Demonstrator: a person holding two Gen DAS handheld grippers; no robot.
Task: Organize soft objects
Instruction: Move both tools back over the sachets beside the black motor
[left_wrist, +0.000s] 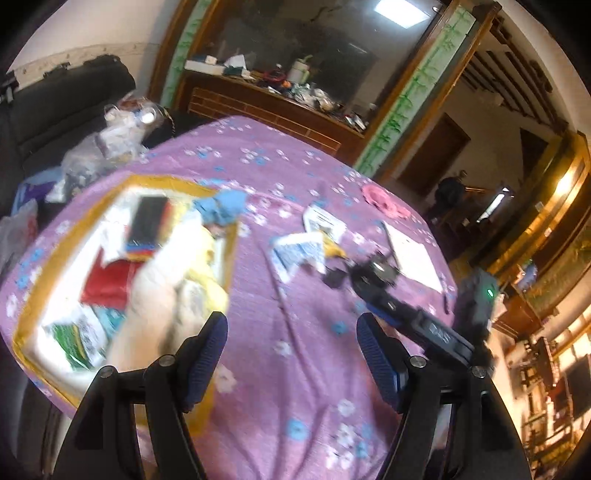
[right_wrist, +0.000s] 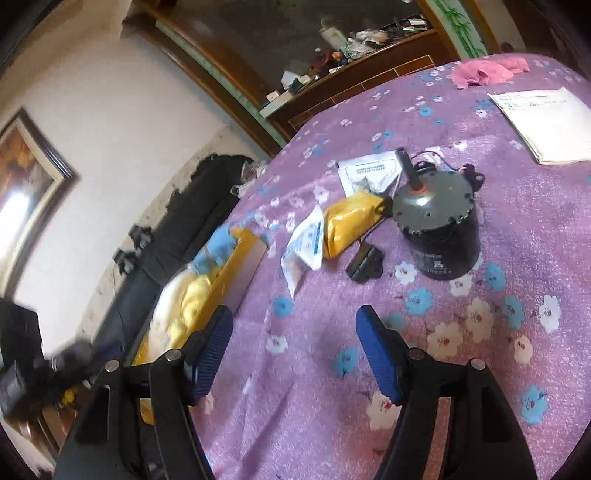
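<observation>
Gaping empty above the flowered purple cloth, both claws stand spread: the left gripper beside the yellow-rimmed box holding cream-and-yellow soft things, the right gripper short of the motor. A pink cloth lies far off.

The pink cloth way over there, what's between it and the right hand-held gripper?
In the right wrist view, between the right hand-held gripper and the pink cloth stands a dark grey motor on the flowered purple tablecloth.
</observation>
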